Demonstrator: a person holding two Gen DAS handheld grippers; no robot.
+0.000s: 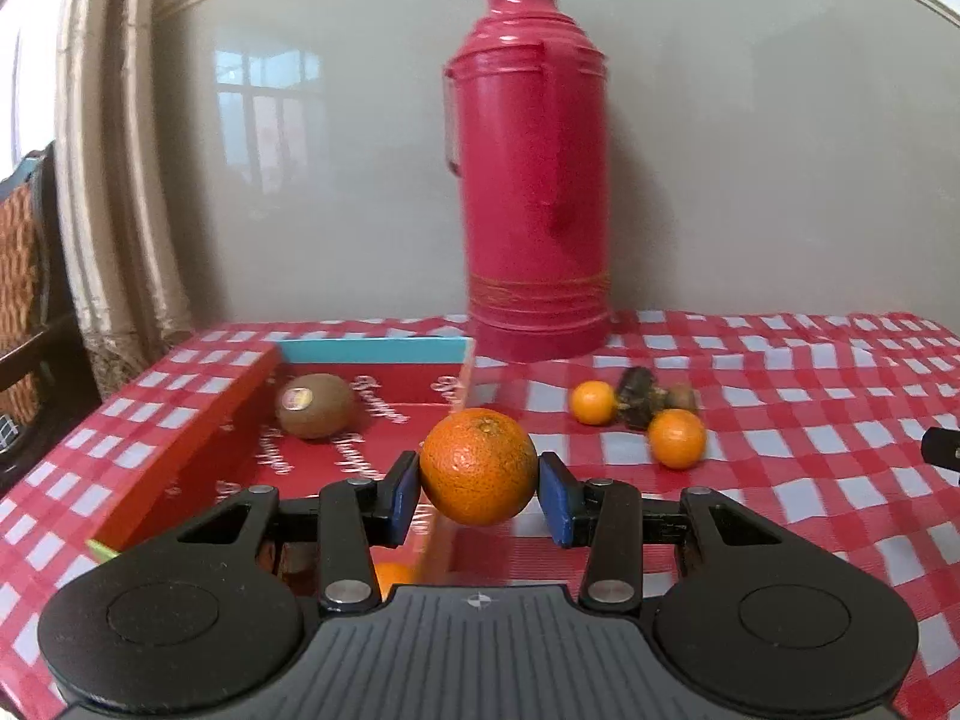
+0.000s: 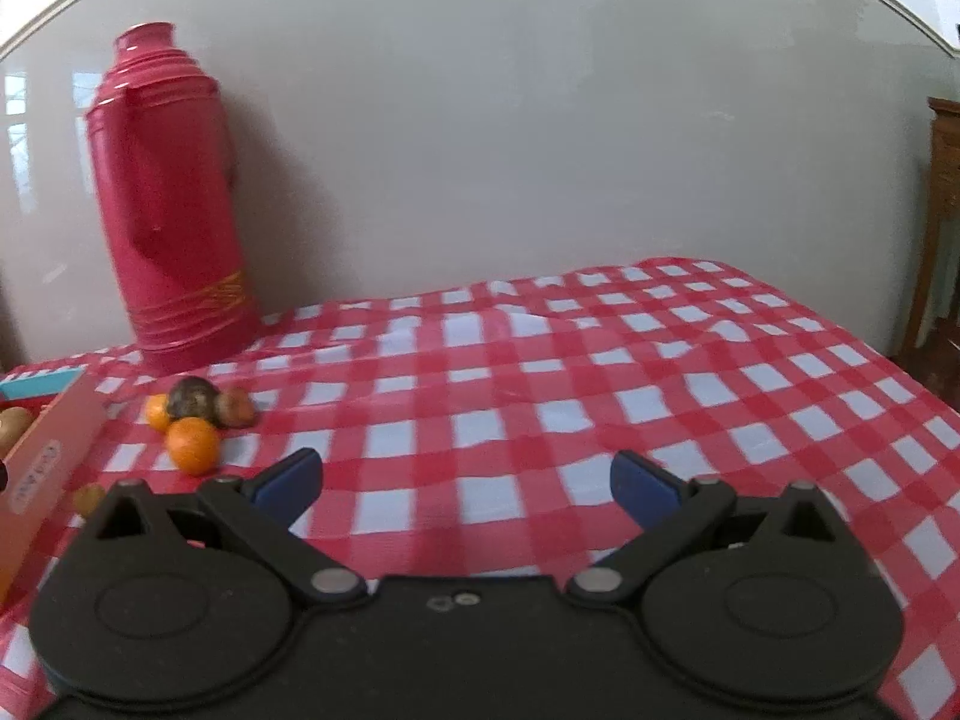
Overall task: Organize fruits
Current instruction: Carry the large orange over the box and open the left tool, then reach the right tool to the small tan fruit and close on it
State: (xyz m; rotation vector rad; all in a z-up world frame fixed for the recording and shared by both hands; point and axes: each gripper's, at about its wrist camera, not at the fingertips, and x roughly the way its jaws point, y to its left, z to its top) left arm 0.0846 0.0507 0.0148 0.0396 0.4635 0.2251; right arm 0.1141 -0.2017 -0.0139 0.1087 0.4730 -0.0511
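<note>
My left gripper (image 1: pixel 478 489) is shut on an orange (image 1: pixel 478 466), its blue pads pressing both sides, held above the right wall of a red box (image 1: pixel 198 456). Inside the box lies a kiwi (image 1: pixel 315 406) with a sticker; another orange fruit (image 1: pixel 393 576) peeks out below my fingers. On the checked cloth to the right sit two small oranges (image 1: pixel 593 402) (image 1: pixel 676 446) around a dark lumpy fruit (image 1: pixel 641 405). In the right wrist view, my right gripper (image 2: pixel 467 483) stands open above bare cloth, with the same small oranges (image 2: pixel 192 445) and dark fruit (image 2: pixel 193 399) to its left.
A tall red thermos (image 1: pixel 528 180) stands at the back by the glossy wall, also seen as the thermos (image 2: pixel 171 204) in the right view. The red-and-white cloth (image 2: pixel 600 390) covers the table. A chair (image 1: pixel 24 300) is at the left, wooden furniture (image 2: pixel 945 210) at the right.
</note>
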